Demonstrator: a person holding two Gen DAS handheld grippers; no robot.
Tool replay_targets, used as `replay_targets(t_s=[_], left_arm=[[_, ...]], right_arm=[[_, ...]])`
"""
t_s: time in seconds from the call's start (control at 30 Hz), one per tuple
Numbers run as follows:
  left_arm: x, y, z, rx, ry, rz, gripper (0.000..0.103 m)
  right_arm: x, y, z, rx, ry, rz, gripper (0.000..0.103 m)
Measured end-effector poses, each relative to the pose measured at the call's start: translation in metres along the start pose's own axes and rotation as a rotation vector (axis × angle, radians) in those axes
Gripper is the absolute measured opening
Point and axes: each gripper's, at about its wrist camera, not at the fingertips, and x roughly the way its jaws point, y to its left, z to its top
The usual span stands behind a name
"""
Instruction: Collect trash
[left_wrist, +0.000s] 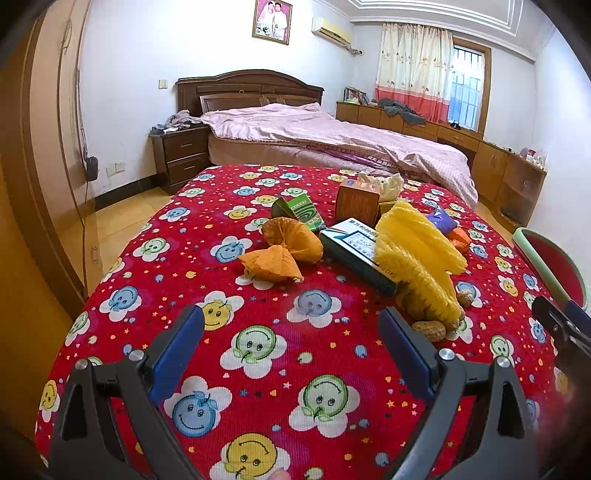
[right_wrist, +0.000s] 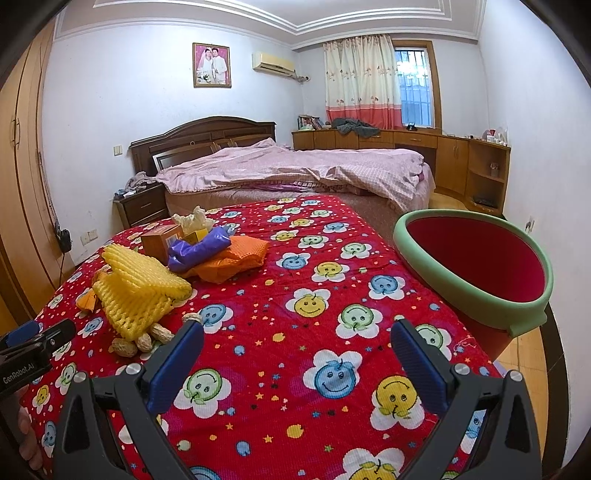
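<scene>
I am holding my left gripper (left_wrist: 291, 350) and my right gripper (right_wrist: 297, 356) low over the red cloth (right_wrist: 332, 258), both with jaws spread wide and gripping nothing. As far as I can judge, I am only starting: the bin (right_wrist: 517, 314) is standing at the cloth's right edge, and the part of its red inside that I am seeing is showing no trash, though its bottom is hidden from me.

All the trash is lying in a heap to my left of the bin, well apart from it. Nearest me, the yellow foam net (right_wrist: 140, 291) is resting over a few peanuts (right_wrist: 125, 347). Its long axis is running from near me away toward the bed, slanting a little leftward in the left view. Beyond it I am seeing an orange wrapper (left_wrist: 291, 240), a flat box (left_wrist: 354, 251) lying on its broad face with its length slanting toward my right, a purple wrapper (right_wrist: 199, 251), a brown carton (left_wrist: 356, 201) and crumpled tissue (right_wrist: 194, 219). Everything is waiting to be picked up.
</scene>
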Motion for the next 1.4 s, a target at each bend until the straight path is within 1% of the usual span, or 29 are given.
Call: replay_targets(t_s=[1.27, 1.4], left_arm=[[-0.0007, 0.002, 0.0007, -0.015, 0.002, -0.014, 0.095], [-0.0015, 0.0028, 0.0008, -0.015, 0.002, -0.01, 0.095]], right_arm=[[-0.0028, 0.0051, -0.0022, -0.008, -0.009, 0.0, 0.103], [-0.0019, 0.004, -0.0026, -0.005, 0.008, -0.005, 0.103]])
